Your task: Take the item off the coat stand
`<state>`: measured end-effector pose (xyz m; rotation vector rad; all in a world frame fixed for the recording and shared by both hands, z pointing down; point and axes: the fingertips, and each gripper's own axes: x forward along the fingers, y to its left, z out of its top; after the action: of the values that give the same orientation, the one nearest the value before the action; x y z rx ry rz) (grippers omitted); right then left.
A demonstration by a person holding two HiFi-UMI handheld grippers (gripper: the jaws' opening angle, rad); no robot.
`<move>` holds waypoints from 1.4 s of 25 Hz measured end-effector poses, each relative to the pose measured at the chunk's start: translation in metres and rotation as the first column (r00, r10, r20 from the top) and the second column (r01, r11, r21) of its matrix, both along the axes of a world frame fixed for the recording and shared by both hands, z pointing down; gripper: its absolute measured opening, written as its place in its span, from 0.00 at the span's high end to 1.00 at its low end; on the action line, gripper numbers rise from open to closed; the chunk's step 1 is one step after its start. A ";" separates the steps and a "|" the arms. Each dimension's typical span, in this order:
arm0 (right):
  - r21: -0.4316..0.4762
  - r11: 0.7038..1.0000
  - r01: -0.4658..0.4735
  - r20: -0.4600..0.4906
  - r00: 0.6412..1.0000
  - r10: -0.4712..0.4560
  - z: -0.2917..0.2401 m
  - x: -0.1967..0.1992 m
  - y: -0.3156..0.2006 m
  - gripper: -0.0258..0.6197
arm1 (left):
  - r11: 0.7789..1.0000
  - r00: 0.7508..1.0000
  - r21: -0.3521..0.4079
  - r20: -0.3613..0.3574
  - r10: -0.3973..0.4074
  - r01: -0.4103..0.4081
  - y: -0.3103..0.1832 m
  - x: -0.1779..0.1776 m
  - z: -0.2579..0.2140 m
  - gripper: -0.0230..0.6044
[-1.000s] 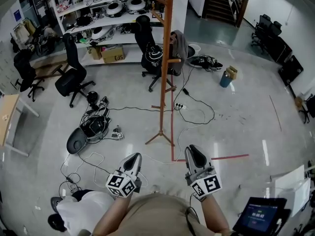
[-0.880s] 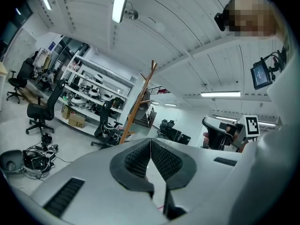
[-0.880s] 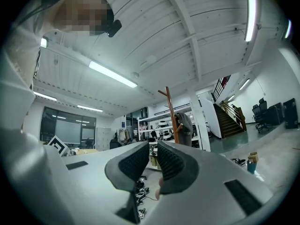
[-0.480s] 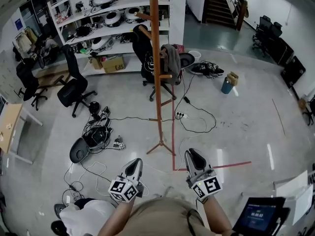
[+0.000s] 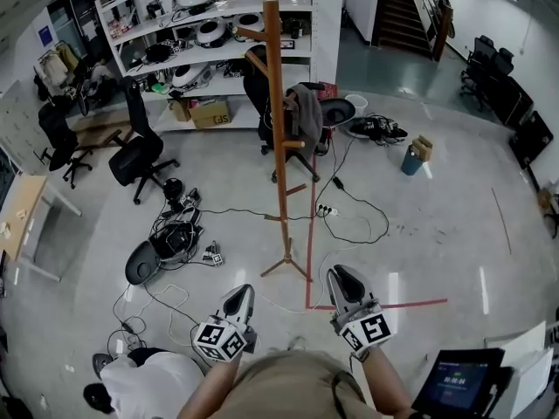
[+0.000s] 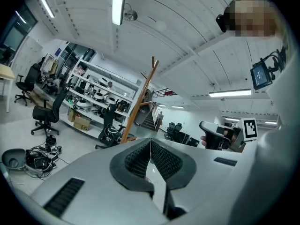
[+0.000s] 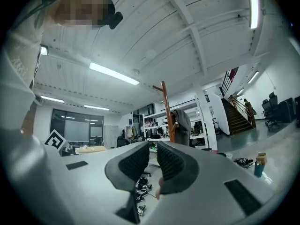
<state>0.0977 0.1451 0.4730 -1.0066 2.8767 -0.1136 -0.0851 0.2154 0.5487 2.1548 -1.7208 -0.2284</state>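
Grey floor (image 5: 437,225): coat stand (image 5: 277,103) upright, cable tangle (image 5: 175,234) beside, office chairs (image 5: 138,154), red tape line (image 5: 419,303)

Grey garment (image 5: 306,112) on a brown coat stand (image 5: 277,85); red floor tape (image 5: 310,234).

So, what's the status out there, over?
Left gripper and right gripper shut, empty, held low. Grey garment hangs on coat stand, some way ahead. Loose cables on floor near its base.

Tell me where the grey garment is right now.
The grey garment hangs on a right-side peg of the wooden coat stand, upper centre of the head view, in front of a black office chair and the white shelves.
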 end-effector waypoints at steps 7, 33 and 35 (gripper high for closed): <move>0.011 1.000 0.028 0.009 1.000 -0.028 0.002 0.002 -0.009 0.90 | 0.999 0.999 -0.003 -0.002 -0.041 0.041 -0.003 0.000 0.009 0.93; -0.008 1.000 -0.015 -0.003 1.000 0.015 0.006 -0.013 -0.046 0.90 | 1.000 1.000 -0.018 -0.003 -0.008 0.008 -0.042 -0.023 0.010 0.93; -0.004 1.000 -0.020 -0.004 1.000 0.020 0.004 -0.020 -0.052 0.90 | 1.000 1.000 -0.012 0.000 -0.001 0.001 -0.051 -0.030 0.006 0.93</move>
<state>0.0780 0.0927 0.4769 -1.0376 2.8705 -0.1167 -0.1153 0.1641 0.5551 2.1457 -1.7185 -0.2182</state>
